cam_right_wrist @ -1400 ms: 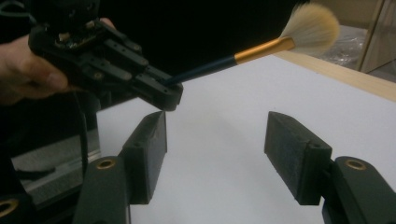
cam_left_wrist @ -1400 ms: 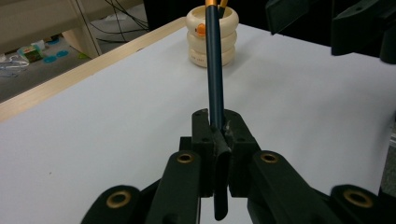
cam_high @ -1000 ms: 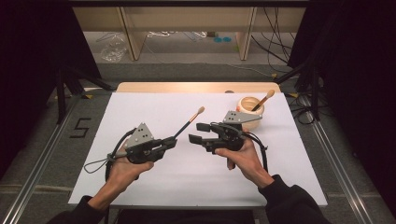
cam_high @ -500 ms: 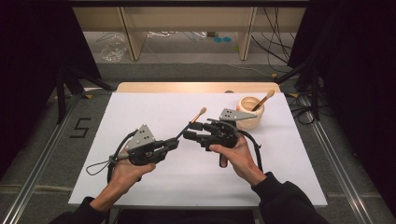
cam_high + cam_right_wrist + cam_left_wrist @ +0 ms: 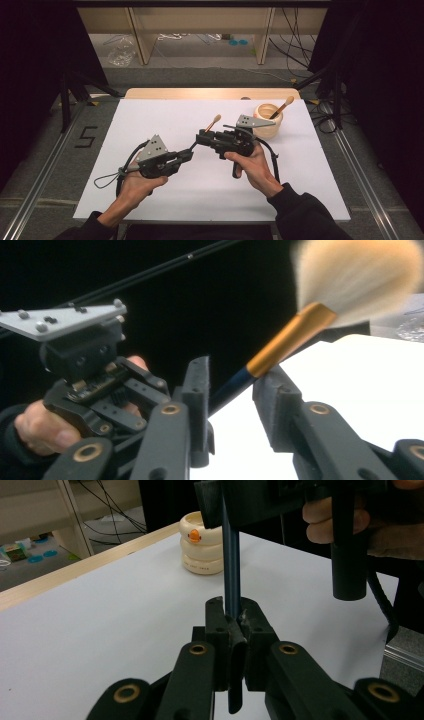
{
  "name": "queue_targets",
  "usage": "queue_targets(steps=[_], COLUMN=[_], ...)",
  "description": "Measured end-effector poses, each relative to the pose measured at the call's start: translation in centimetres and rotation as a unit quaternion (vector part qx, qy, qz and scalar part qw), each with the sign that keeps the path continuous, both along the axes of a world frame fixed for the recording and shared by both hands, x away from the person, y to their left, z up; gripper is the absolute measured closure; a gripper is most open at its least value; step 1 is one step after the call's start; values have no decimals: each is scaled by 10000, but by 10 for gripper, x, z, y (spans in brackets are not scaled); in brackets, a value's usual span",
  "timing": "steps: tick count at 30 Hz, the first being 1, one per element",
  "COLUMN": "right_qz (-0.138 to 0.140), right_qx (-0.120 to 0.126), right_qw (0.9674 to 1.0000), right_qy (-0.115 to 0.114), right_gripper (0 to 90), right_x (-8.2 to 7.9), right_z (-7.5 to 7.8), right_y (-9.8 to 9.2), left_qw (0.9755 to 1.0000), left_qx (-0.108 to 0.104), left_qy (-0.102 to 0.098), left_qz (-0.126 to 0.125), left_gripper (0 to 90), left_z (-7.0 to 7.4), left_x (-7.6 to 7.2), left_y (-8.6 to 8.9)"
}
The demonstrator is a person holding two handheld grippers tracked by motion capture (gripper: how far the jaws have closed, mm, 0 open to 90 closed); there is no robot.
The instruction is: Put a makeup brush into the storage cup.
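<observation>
A makeup brush with a dark blue handle (image 5: 231,575), a gold ferrule (image 5: 295,337) and tan bristles (image 5: 216,119) slants up over the white table top (image 5: 150,120). My left gripper (image 5: 189,153) is shut on the handle's lower end, seen close in the left gripper view (image 5: 232,605). My right gripper (image 5: 201,136) reaches in from the right, higher up the handle. Its jaws (image 5: 235,372) have just been closing around the handle below the ferrule. A gap still shows beside the handle, so they stand open.
A cream ringed holder (image 5: 268,125) stands at the back right of the table with a second brush (image 5: 283,106) leaning in it. A wooden edge (image 5: 210,93) runs along the table's far side. Shelves and cables lie beyond.
The right gripper has shifted left and slightly away, bringing its jaws around the brush handle, and the jaws have narrowed. The left gripper and the brush have stayed put.
</observation>
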State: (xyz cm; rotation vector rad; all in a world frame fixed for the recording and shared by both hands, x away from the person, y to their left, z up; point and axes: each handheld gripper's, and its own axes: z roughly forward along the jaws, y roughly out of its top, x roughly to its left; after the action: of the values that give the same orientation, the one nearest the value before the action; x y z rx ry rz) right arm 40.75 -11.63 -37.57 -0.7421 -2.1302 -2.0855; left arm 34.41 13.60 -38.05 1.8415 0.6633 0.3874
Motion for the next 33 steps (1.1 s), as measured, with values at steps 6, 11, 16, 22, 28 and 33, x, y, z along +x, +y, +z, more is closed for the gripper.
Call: queue_targets(steps=[6, 11, 16, 22, 28, 33], right_qz=[75, 192, 305, 331, 267, 224], right_qx=[111, 147, 169, 77, -90, -280], right_qw=[9999, 9997, 9994, 9992, 9989, 9981], right_qy=[7, -30, -87, -228, -362, -495], right_gripper=[774, 810, 841, 845, 845, 845], right_x=[-2, -4, -7, -9, -9, -11], right_z=[2, 2, 4, 8, 12, 14], right_y=[0, 2, 6, 9, 3, -3], left_qw=[9999, 9999, 9999, 9998, 9992, 9987], left_qx=[38, 75, 75, 80, 341, 473], left_qy=[77, 109, 137, 194, 197, 186], left_qz=[-53, -58, -39, -45, -97, -49], left_gripper=[847, 845, 840, 796, 614, 517], left_z=[-3, -6, -7, -7, -7, -7], left_x=[0, 2, 3, 4, 2, 1], left_y=[-2, -4, -4, -4, -4, -4])
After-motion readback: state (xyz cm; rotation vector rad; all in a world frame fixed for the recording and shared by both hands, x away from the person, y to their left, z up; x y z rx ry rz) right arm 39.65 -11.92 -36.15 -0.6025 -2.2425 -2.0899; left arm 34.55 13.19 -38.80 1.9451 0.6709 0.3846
